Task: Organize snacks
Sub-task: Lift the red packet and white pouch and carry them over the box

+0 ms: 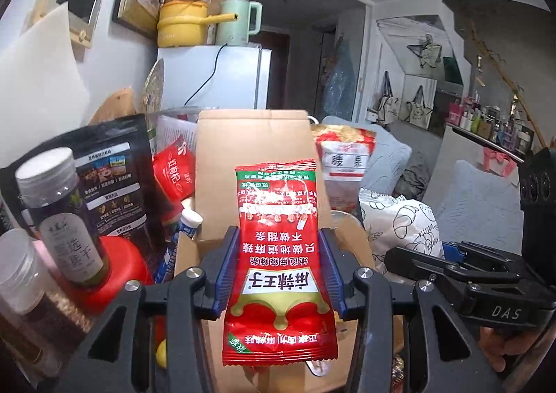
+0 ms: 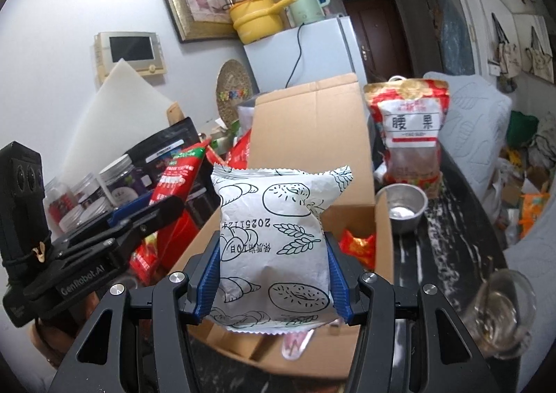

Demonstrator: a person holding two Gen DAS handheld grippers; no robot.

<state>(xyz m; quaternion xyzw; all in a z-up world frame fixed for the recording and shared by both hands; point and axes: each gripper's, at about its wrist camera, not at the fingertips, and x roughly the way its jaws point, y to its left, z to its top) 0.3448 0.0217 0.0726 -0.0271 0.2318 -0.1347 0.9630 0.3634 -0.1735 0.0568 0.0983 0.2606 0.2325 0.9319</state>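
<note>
My left gripper [image 1: 278, 271] is shut on a red snack packet [image 1: 278, 254] with Chinese print, held upright over an open cardboard box [image 1: 250, 149]. My right gripper [image 2: 274, 275] is shut on a white bread packet [image 2: 274, 236] printed with pastry drawings, held above the same cardboard box [image 2: 305, 122]. A small red wrapper [image 2: 358, 243] lies inside the box. The right gripper [image 1: 448, 264] with its white bread packet [image 1: 403, 229] shows at the right of the left wrist view. In the right wrist view the left gripper [image 2: 139, 215] and its red snack packet [image 2: 177, 174] appear at the left.
Clear jars [image 1: 59, 212], a black pouch [image 1: 114, 177] and a red bag [image 1: 173, 170] crowd the box's left. A cashew bag [image 2: 410, 136], a metal cup [image 2: 405, 207] and a glass [image 2: 500, 313] stand on the dark marbled table [image 2: 458, 236] right of it. A fridge [image 1: 222, 76] stands behind.
</note>
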